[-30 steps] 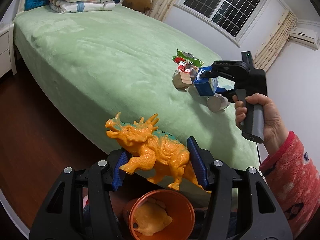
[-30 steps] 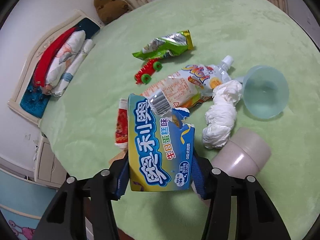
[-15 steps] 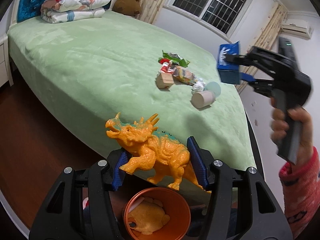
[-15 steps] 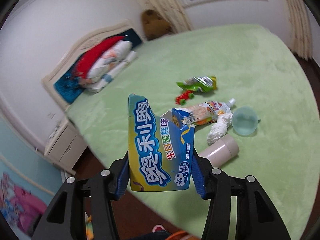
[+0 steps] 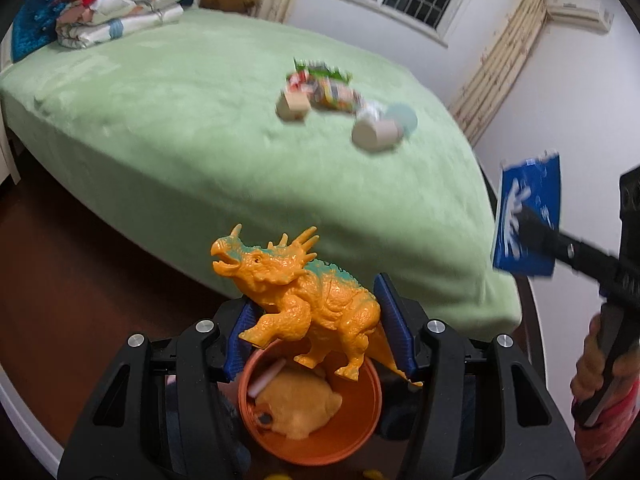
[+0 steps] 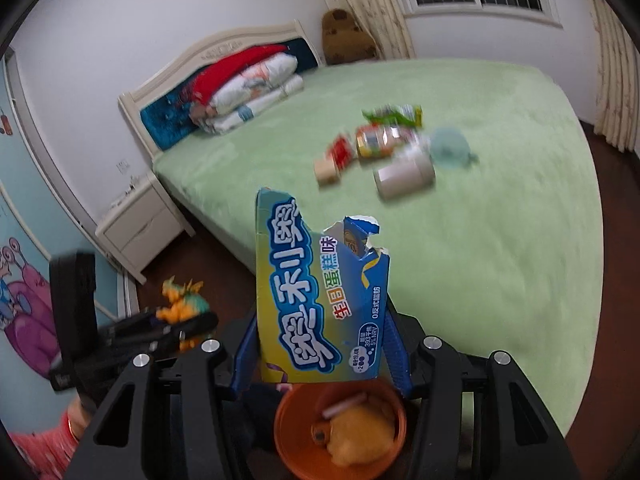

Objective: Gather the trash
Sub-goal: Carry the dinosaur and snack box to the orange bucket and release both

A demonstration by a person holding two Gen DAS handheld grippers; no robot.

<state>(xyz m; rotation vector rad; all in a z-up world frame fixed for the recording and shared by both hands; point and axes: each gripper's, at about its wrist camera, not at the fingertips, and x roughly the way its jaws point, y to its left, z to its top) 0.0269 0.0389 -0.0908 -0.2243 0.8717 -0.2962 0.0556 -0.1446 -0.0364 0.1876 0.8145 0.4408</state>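
Observation:
My left gripper (image 5: 316,328) is shut on an orange toy dinosaur (image 5: 300,292) and holds it over an orange bucket (image 5: 310,408) that holds a yellow plush and a stick. My right gripper (image 6: 320,344) is shut on a torn blue snack box (image 6: 316,308) just above the same bucket (image 6: 340,428). The box also shows at the right of the left wrist view (image 5: 528,216). The left gripper with the dinosaur (image 6: 180,300) shows at the left of the right wrist view.
A green bed (image 5: 180,120) carries a pile of wrappers (image 5: 324,84), a small wooden block (image 5: 294,106), a beige cup (image 5: 374,134) and a pale blue cup (image 6: 450,148). Folded bedding (image 5: 116,12) lies at the headboard. A white nightstand (image 6: 140,228) stands beside the bed on dark floor.
My right gripper has carried the blue box away from the pile on the bed, back and down to above the orange bucket. My left gripper keeps the dinosaur over the bucket.

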